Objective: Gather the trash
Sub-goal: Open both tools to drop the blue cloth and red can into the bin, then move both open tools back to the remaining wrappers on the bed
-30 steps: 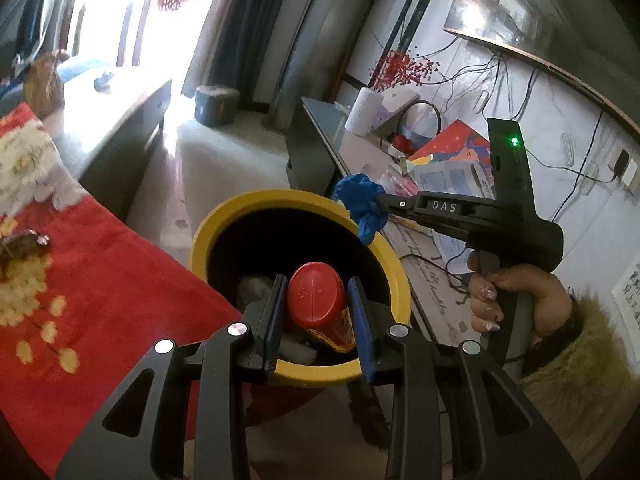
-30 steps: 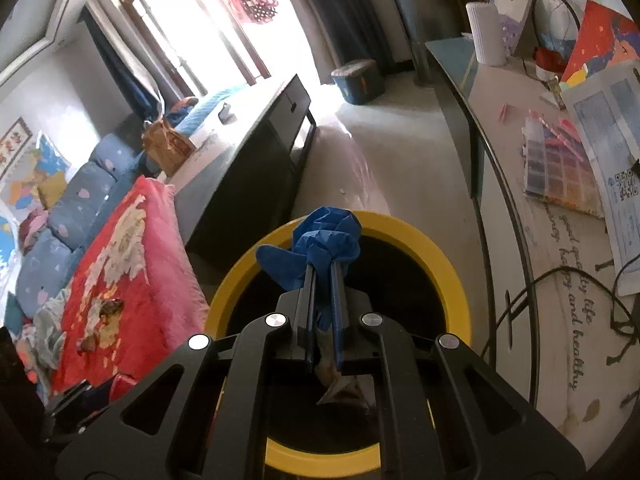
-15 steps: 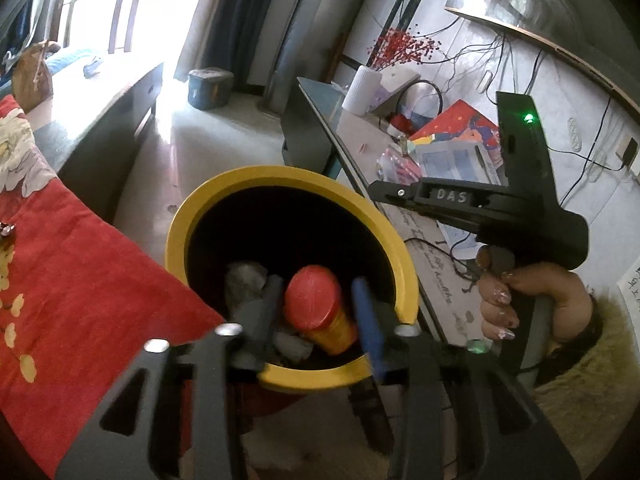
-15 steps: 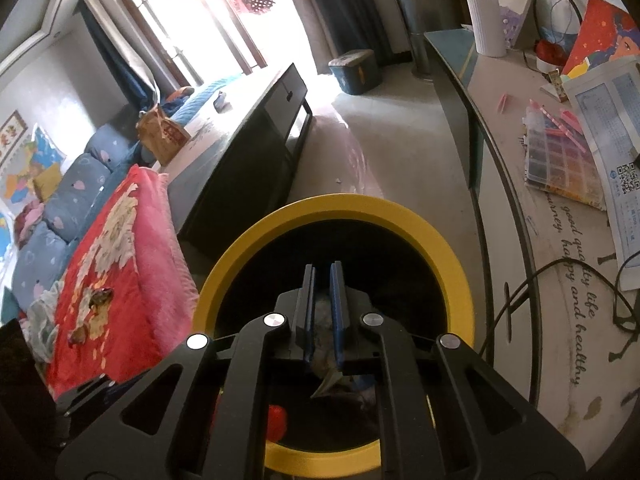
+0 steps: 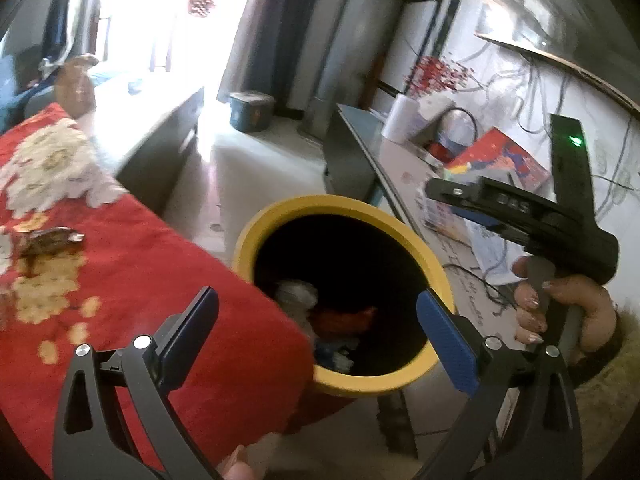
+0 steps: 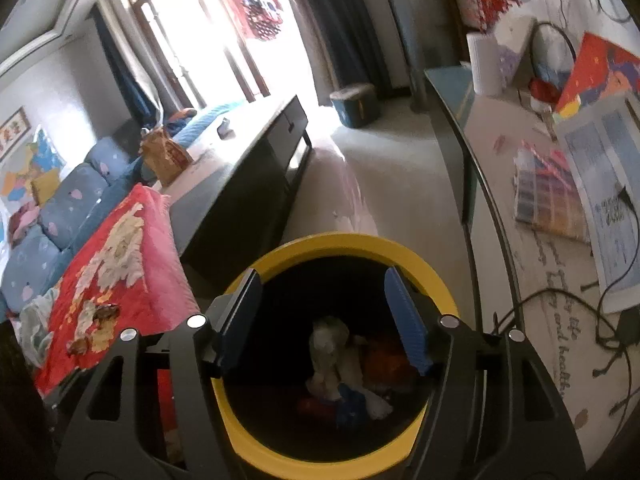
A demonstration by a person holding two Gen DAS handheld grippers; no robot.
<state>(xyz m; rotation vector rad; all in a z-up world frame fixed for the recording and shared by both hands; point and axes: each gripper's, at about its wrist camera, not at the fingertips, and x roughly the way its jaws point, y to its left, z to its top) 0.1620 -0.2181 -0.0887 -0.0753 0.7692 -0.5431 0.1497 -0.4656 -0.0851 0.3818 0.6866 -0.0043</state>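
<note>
A yellow-rimmed black trash bin (image 5: 280,210) (image 6: 340,242) stands between a red-covered table and a desk. Inside lie white crumpled trash (image 6: 330,344), the red bottle (image 5: 344,318) (image 6: 386,354) and the blue wad (image 6: 352,404) (image 5: 332,354). My left gripper (image 5: 318,306) hangs over the bin's near rim, its jaws opening wide with nothing between them. My right gripper (image 6: 324,292) is above the bin mouth, jaws opening, nothing held; it also shows from the side in the left wrist view (image 5: 460,202), with a hand (image 5: 560,308) on its handle.
A red flowered cloth (image 5: 112,280) covers the table on the left, with a brown wrapper (image 5: 46,238) lying on it. The desk (image 6: 540,240) on the right carries papers, cables and a white roll (image 6: 482,62). A dark low cabinet (image 6: 248,172) and a sofa (image 6: 48,232) lie beyond.
The left jaws spread and the red bottle dropped into the bin. The blue wad left the right jaws and now lies in the bin; those jaws then opened.
</note>
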